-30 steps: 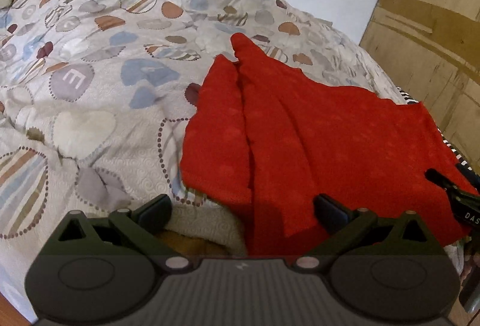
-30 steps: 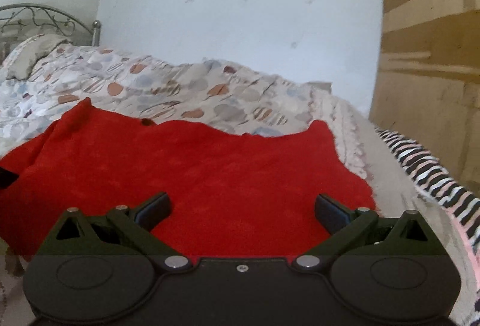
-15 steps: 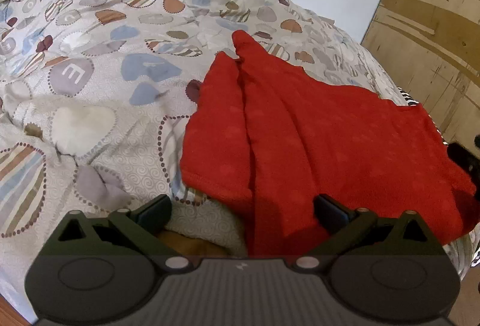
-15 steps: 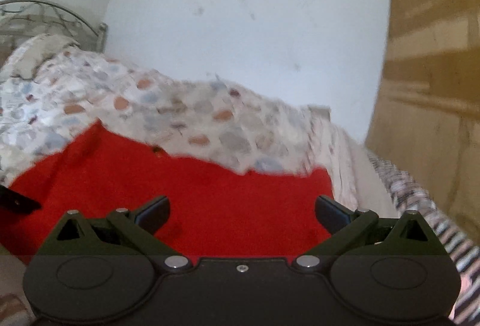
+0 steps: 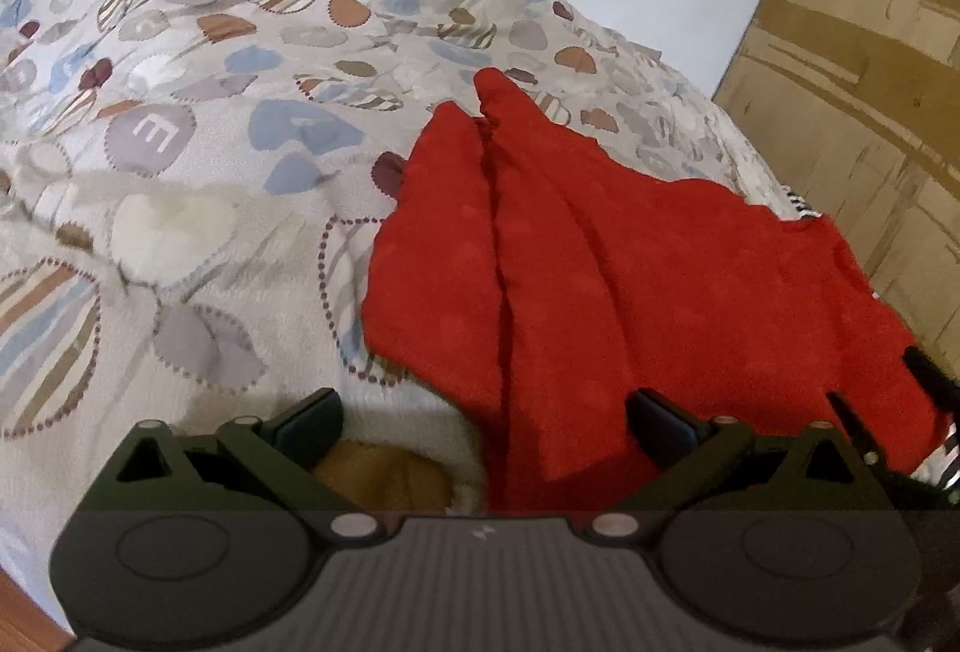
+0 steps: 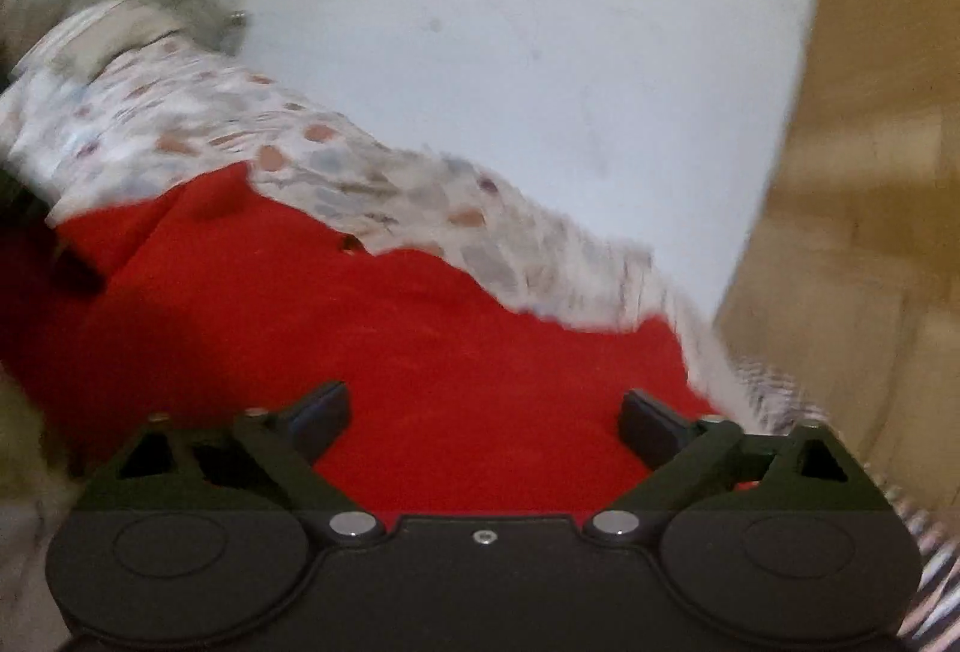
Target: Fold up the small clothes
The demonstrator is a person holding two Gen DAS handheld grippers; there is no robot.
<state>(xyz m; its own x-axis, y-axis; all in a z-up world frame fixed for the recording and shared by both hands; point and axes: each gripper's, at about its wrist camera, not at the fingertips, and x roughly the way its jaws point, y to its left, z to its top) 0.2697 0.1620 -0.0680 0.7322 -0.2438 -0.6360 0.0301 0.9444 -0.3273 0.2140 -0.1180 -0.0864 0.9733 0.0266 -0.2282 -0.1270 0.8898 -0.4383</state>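
Red garment [image 5: 630, 280] lies spread on the patterned bedspread [image 5: 180, 160], near the bed's edge on the wall side, one lengthwise flap already lapped over so a ridge runs down its left third; striped fabric [image 5: 801, 208] peeks out past its far right corner; step in hand reads as the approach for the next fold, nothing picked up yet; left gripper [image 5: 486, 424] hangs over the near hem with jaws wide apart, cloth passing under the right finger but no pad pressing on it, so it holds nothing; right gripper [image 6: 483, 415] sits low over the other end of the garment [image 6: 390, 340], jaws broad but having just been closing a little, red cloth showing between the fingers with neither pad visibly biting (its view is motion-blurred and tilted, so contact at the tips is hard to rule out); its dark fingertip also shows at the right margin of the left view, beside the garment's right edge; my read: next move calls for each gripper to drop onto a hem corner, pinch one layer only, then lift and carry both corners across together; risk is grabbing the bedspread along with the cloth, or dragging the lapped flap out of line; keep the two lifts level so the fold edge stays straight.
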